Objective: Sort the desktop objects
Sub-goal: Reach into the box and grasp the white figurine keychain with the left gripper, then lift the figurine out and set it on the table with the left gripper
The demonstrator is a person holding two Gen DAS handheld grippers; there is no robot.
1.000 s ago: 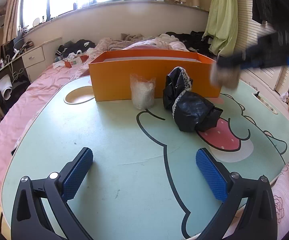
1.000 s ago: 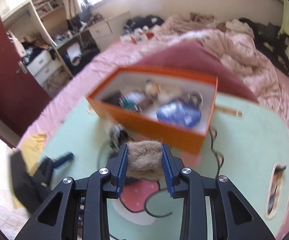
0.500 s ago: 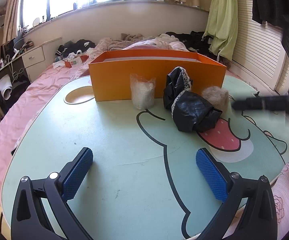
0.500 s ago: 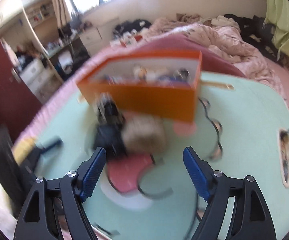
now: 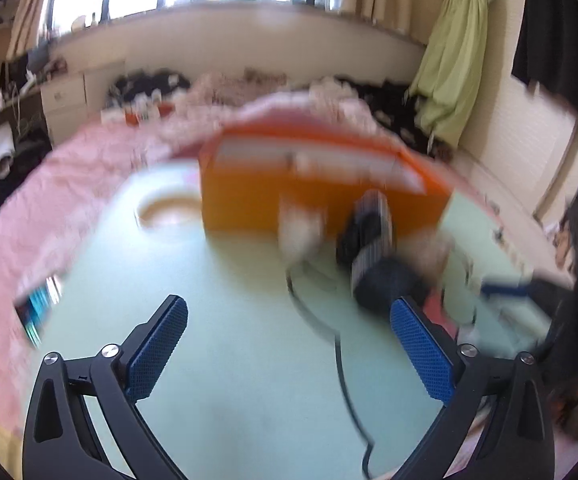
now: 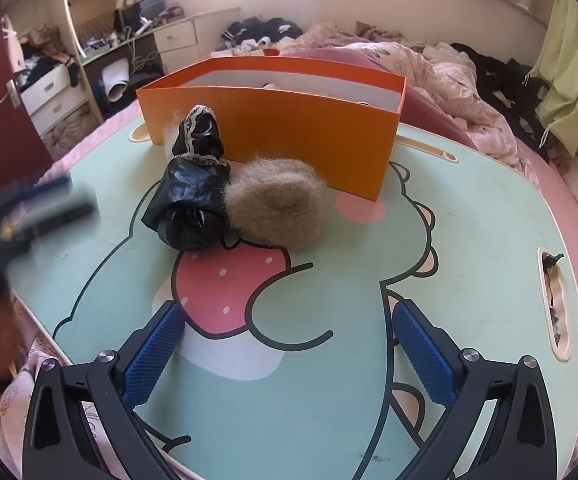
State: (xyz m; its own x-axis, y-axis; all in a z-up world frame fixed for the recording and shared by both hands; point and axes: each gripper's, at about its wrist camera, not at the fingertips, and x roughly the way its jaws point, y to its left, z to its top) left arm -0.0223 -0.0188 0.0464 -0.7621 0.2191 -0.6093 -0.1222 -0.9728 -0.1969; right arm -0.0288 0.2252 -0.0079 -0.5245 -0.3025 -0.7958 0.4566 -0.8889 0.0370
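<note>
Room: a bedroom, with a pink-covered bed (image 6: 441,68) behind the table, drawers (image 6: 177,38) under a bright window, and a green cloth (image 6: 569,76) hanging at the right.
Table: a pale green top (image 6: 469,240) printed with a cartoon figure and a pink strawberry shape.
Box: an orange box (image 6: 309,128), open on top, stands at the far side of the table; its contents are barely visible from here.
Fur ball: a tan fluffy ball (image 6: 277,204) lies on the table in front of the box, touching the black bag on its left.
Black bag: a crumpled black bag (image 6: 193,200) with a lace trim sits just beside the fur ball, its neck pointing up towards the box.
Clear bag: in the blurred left wrist view, a small whitish bag (image 5: 301,228) stands against the box front, left of the black bag.
Right gripper: the right gripper (image 6: 289,356) has its jaws spread wide, having just opened; nothing is between them, and the fur ball lies free on the table ahead.
Left gripper: the left gripper (image 5: 289,352) has its jaws apart over bare table, holding nothing; its view is smeared by motion.
</note>
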